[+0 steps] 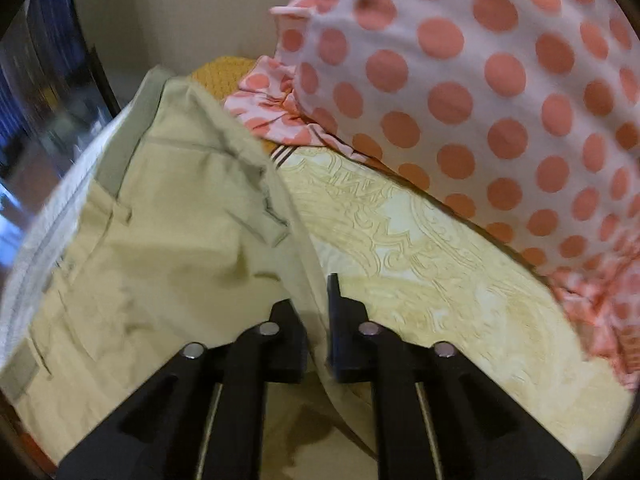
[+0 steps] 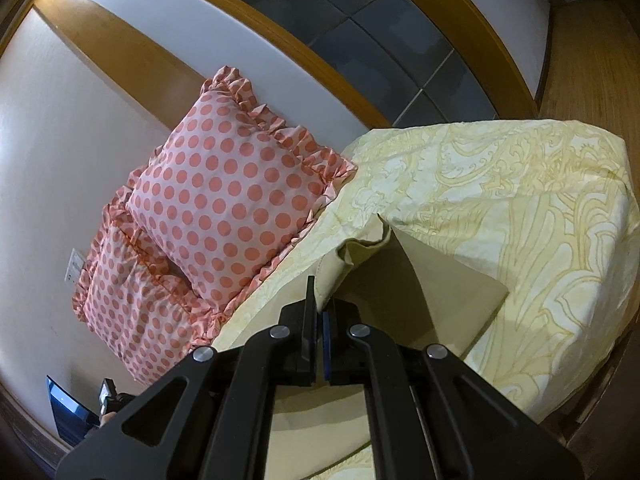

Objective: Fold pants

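The beige pants (image 1: 160, 240) lie on the yellow patterned bedspread (image 1: 420, 264), waist end toward the left in the left wrist view. My left gripper (image 1: 318, 304) is shut on an edge of the pants that runs up between its fingers. In the right wrist view the pants (image 2: 436, 292) hang lifted over the bedspread (image 2: 520, 216). My right gripper (image 2: 320, 300) is shut on a folded edge of the fabric, held above the bed.
Two pink polka-dot ruffled pillows (image 2: 232, 200) lean against the wall at the head of the bed; one fills the upper right of the left wrist view (image 1: 480, 80). A wooden window frame (image 2: 280, 40) runs behind. The bed's edge drops off at right.
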Motion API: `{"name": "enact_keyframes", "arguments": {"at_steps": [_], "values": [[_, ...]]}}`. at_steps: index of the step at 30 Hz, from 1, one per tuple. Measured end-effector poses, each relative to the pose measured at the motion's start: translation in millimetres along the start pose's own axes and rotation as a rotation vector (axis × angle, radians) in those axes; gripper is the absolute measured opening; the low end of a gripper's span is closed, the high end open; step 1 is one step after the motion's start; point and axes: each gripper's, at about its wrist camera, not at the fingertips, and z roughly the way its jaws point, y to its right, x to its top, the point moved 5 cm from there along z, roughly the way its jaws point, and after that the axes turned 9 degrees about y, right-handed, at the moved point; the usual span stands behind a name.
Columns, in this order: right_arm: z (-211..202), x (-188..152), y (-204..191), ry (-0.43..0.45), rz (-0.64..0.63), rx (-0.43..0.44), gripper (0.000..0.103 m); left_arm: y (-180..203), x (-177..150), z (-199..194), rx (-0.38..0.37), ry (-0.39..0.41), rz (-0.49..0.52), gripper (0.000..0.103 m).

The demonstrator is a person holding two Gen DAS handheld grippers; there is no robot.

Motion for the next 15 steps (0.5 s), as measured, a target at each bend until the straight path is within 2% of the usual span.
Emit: {"name": "enact_keyframes", "arguments": {"at_steps": [2, 5, 6, 7, 8, 9, 12, 15], "values": [[2, 4, 0, 0.005, 0.004, 0.017, 0.002, -14, -2, -25, -0.067, 0.043, -0.016, 0.005], [-5, 13, -2, 0.046, 0.0, 0.05, 0.002, -63, -23, -105, -0.228, 0.176, -0.09, 0.006], [-8, 16, 0, 0.057, -0.009, 0.044, 0.002, -75, -31, -122, -0.259, 0.201, -0.109, 0.009], [-10, 17, 5, 0.058, -0.012, 0.028, 0.002, -99, -52, -150, -0.288, 0.243, -0.14, 0.011], [-9, 16, 13, 0.049, -0.004, 0.005, 0.002, -116, -69, -165, -0.293, 0.267, -0.156, 0.014], [-8, 14, 20, 0.036, 0.007, -0.01, 0.002, -140, -102, -180, -0.28, 0.285, -0.167, 0.017], [-2, 3, 41, -0.014, 0.025, -0.055, 0.002, -182, -167, -179, -0.255, 0.223, -0.202, 0.019], [0, -3, 50, -0.03, 0.023, -0.083, 0.002, -200, -202, -162, -0.25, 0.162, -0.251, 0.019]]}}
